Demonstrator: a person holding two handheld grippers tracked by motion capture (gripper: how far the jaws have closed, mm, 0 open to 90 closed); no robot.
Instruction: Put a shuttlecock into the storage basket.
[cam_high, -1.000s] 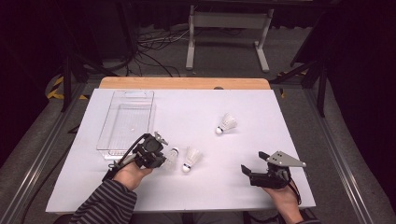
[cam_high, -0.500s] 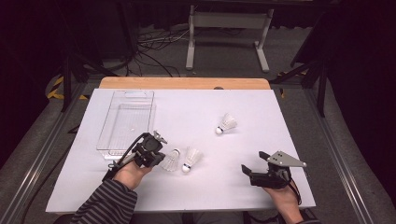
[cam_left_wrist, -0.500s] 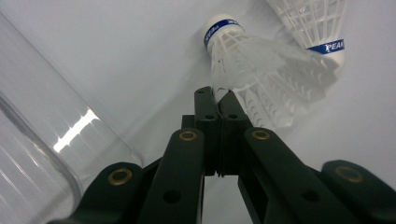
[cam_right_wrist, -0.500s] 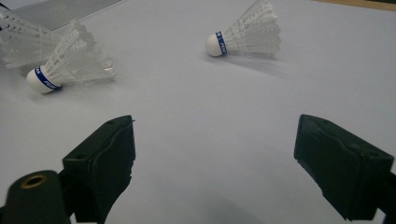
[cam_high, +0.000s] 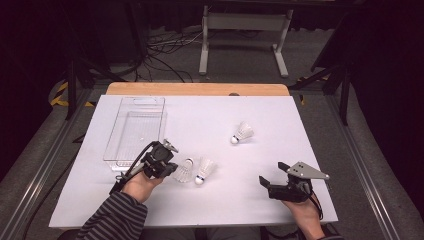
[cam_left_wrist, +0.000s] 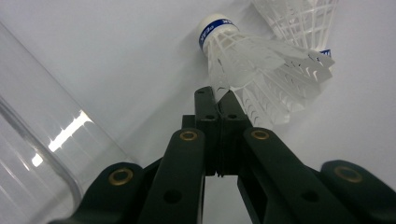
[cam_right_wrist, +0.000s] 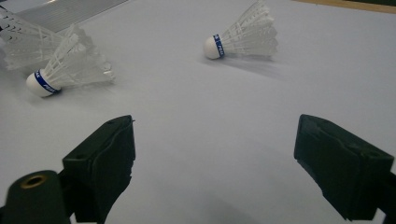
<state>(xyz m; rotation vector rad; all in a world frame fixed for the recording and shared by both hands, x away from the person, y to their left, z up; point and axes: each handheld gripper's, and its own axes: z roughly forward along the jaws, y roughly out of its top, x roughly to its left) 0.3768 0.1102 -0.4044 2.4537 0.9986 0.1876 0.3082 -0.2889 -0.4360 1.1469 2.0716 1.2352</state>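
Three white shuttlecocks with blue-banded cork tips lie on the white table. My left gripper has its jaws pressed together, pinching the feather edge of the nearest shuttlecock. A second shuttlecock lies right beside it. The third shuttlecock rests farther back toward the right. Near the front right edge my right gripper stands open, nothing between its jaws.
A clear plastic container sits at the left of the table, close behind my left gripper. A wooden strip runs along the table's far edge. Beyond it stand cables and a metal stand on the floor.
The left gripper's jaws have closed on the feather skirt of the nearest shuttlecock. Both hands have stayed where they were.
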